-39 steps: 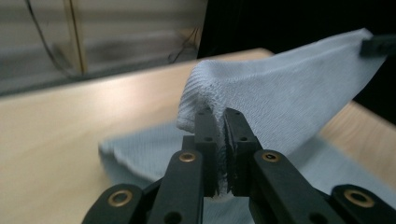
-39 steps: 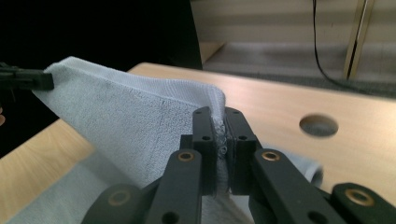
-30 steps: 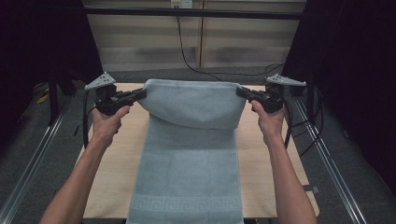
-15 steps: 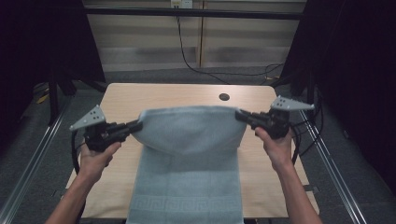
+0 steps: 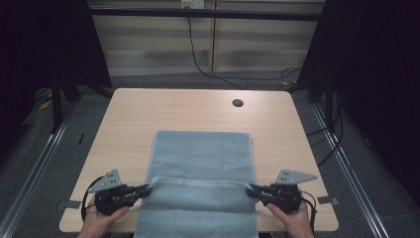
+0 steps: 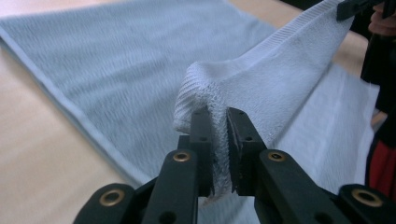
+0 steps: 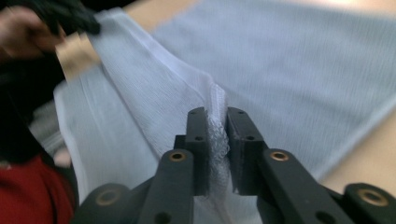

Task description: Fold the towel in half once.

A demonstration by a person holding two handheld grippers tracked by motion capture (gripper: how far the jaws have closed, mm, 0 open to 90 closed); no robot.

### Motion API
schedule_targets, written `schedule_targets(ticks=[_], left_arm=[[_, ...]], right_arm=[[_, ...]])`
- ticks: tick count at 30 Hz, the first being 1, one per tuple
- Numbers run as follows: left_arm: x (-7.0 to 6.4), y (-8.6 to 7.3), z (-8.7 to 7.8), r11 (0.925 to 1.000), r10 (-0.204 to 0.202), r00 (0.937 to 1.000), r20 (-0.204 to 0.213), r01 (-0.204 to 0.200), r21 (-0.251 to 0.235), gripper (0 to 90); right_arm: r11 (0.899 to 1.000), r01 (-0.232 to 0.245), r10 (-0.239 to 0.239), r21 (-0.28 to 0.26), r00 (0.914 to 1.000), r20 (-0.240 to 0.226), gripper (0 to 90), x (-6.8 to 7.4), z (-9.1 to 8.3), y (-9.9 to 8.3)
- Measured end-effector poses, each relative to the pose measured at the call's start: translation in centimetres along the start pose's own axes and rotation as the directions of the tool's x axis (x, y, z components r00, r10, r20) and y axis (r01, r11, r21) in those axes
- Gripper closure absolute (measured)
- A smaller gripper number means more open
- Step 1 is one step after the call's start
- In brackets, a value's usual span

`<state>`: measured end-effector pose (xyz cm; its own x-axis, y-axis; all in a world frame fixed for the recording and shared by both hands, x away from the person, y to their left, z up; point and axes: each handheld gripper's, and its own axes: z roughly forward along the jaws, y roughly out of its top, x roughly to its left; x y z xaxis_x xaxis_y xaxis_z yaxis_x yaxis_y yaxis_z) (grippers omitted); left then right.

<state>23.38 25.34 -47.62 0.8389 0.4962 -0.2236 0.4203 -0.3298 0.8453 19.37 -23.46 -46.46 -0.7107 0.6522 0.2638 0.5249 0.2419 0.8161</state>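
My left gripper (image 5: 146, 188) and right gripper (image 5: 251, 188) each pinch a corner of the towel (image 5: 200, 153), its folded-over edge stretched between them across the lower frame. The towel's long axis runs up the table (image 5: 133, 106); no containers here

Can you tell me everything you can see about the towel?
The towel is pale blue-grey terry cloth with a woven key-pattern band near its front end. It lies flat on the wooden table, its front end hanging over the near edge. Its far end has been folded toward the person. The left gripper and right gripper each pinch one corner of that end, holding the edge stretched between them, slightly raised.
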Motion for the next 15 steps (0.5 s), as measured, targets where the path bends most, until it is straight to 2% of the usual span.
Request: schedule_targets(ticks=[4, 5, 6, 8, 10, 11, 12, 14, 15], left_arm=[[-1.0, -1.3, -0.5, 0.9994, -0.005, 0.9986, 0.053, 0.003, 0.033, 76.5], [-1.4, -1.6, -0.7, 0.9989, 0.001, 0.9986, 0.052, -0.003, 0.046, 75.7], [-1.5, -1.6, -1.0, 0.9991, 0.008, 0.9974, 0.072, -0.011, 0.041, 73.0], [-1.7, -1.6, -1.5, 0.9998, -0.001, 0.9983, 0.058, 0.0, 0.02, 68.0], [-1.6, -1.2, -1.9, 0.9998, -0.005, 0.9974, 0.072, 0.006, -0.017, 67.4], [-1.4, -0.8, -2.1, 0.9996, 0.001, 0.9986, 0.052, 0.0, -0.028, 66.9], [-1.2, -0.5, -2.1, 0.9994, 0.003, 0.9987, 0.051, -0.001, -0.034, 65.4], [-0.6, 0.3, -1.9, 0.9982, -0.019, 0.999, 0.041, 0.021, -0.057, 62.7], [-0.4, 0.6, -1.8, 0.9969, -0.029, 0.998, 0.056, 0.033, -0.072, 61.5]], right_arm=[[0.999, -0.023, 0.024, 0.034, 0.9992, -0.033, 72.9, 1.4, -0.3, -2.1], [0.999, -0.014, 0.015, 0.042, 0.999, -0.041, 70.5, 1.8, -0.4, -2.5], [0.999, -0.002, 0.004, 0.048, 0.9993, -0.037, 67.1, 2.2, -0.7, -2.7], [1.0, -0.004, 0.006, 0.03, 0.9983, -0.058, 60.2, 2.6, -1.2, -2.7], [1.0, -0.02, 0.021, 0.017, 0.9982, -0.057, 58.8, 2.6, -1.4, -2.6], [1.0, -0.023, 0.023, 0.005, 0.9971, -0.073, 58.1, 2.4, -1.5, -2.6], [0.999, -0.033, 0.032, -0.007, 0.9961, -0.082, 57.0, 2.2, -1.4, -2.5], [1.0, -0.028, 0.028, -0.002, 0.9975, -0.066, 55.2, 2.0, -1.1, -2.0], [1.0, -0.03, 0.029, -0.009, 0.9969, -0.073, 54.4, 1.9, -1.0, -1.8]])
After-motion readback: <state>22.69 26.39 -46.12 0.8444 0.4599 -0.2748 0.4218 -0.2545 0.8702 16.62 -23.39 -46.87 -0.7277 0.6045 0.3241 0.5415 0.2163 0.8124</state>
